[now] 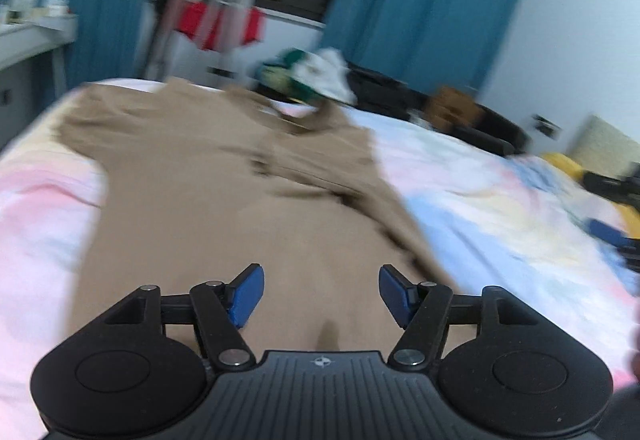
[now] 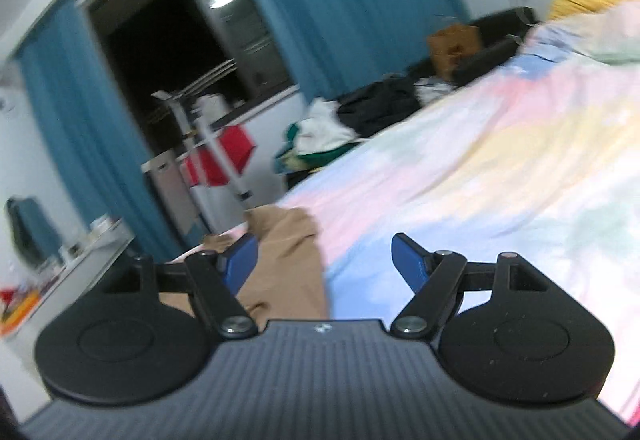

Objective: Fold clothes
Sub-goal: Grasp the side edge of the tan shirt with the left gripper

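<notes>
A tan shirt (image 1: 224, 176) lies spread on the bed (image 1: 500, 192), collar end toward the far edge, its right side already turned in over the body so a loose ridge of creases runs down it. The left gripper (image 1: 320, 294) hangs over the shirt's near hem with its jaws apart and nothing between them. The right gripper (image 2: 324, 264) is off to the shirt's side, over the pastel bedcover, jaws also wide and empty; in its view only a bunched edge of the shirt (image 2: 280, 260) shows below the left finger. Both views are blurred, so fine seams are hard to read. The cloth looks thin, soft and light: it should drape and slide easily on the cover, hold no shape of its own, and wrinkle if dragged. A pinch on a single edge would likely lift it well. Good places to take hold seem to be the hem corners or the shoulder seam, one gripper at each, keeping the layer taut between them while it folds.
</notes>
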A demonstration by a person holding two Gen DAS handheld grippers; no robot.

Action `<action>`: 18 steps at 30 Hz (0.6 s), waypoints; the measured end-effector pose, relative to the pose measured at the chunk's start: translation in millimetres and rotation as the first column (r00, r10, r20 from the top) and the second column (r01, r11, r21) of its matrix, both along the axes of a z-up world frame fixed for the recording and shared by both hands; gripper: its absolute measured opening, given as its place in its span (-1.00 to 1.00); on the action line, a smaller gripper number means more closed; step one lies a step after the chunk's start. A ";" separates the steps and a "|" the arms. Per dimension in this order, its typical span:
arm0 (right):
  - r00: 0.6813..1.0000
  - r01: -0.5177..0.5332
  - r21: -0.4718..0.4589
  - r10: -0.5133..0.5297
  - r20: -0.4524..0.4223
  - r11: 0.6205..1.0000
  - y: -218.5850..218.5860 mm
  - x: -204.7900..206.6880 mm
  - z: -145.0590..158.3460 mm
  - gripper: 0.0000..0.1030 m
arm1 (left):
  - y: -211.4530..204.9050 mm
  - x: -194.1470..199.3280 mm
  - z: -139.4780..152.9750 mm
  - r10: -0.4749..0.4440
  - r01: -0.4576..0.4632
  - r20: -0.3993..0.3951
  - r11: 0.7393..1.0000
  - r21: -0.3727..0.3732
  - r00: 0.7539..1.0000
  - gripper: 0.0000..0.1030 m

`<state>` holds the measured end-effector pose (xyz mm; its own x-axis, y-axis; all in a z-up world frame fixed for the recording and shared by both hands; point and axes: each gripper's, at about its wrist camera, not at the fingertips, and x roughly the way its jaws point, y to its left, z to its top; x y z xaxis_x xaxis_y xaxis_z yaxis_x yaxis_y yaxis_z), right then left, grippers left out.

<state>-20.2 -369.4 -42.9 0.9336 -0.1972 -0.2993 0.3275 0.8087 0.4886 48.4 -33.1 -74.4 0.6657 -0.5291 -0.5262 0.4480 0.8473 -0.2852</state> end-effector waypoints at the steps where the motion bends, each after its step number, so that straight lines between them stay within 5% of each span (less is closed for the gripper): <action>1: 1.000 0.020 0.011 -0.020 -0.003 1.000 -7.0 -1.0 -2.9 0.46 | -12.0 -5.2 0.3 -0.034 0.034 -0.006 0.999 -0.011 0.999 0.24; 6: 0.995 0.095 0.062 -0.095 0.004 0.994 -39.3 -11.5 -13.0 0.48 | -85.9 -30.4 -13.3 -0.203 0.203 -0.065 0.979 0.002 0.977 0.11; 11: 0.993 0.119 0.115 -0.119 -0.007 0.986 -56.5 -12.5 -25.5 0.50 | -143.8 -41.3 -50.1 -0.271 0.278 -0.152 0.960 0.031 0.951 -0.15; 14: 0.994 0.111 0.139 -0.106 -0.041 0.984 -62.0 -5.0 -34.3 0.50 | -156.6 -42.5 -65.3 -0.273 0.285 -0.154 0.957 0.058 0.950 -0.37; 16: 0.994 0.100 0.141 -0.094 -0.047 0.985 -62.1 -1.7 -37.4 0.50 | -163.5 -42.9 -74.7 -0.273 0.287 -0.153 0.955 0.076 0.950 -0.85; 18: 0.995 0.091 0.147 -0.085 -0.049 0.985 -61.4 -0.9 -38.8 0.50 | -161.1 -41.3 -75.7 -0.281 0.293 -0.156 0.954 0.059 0.947 -0.98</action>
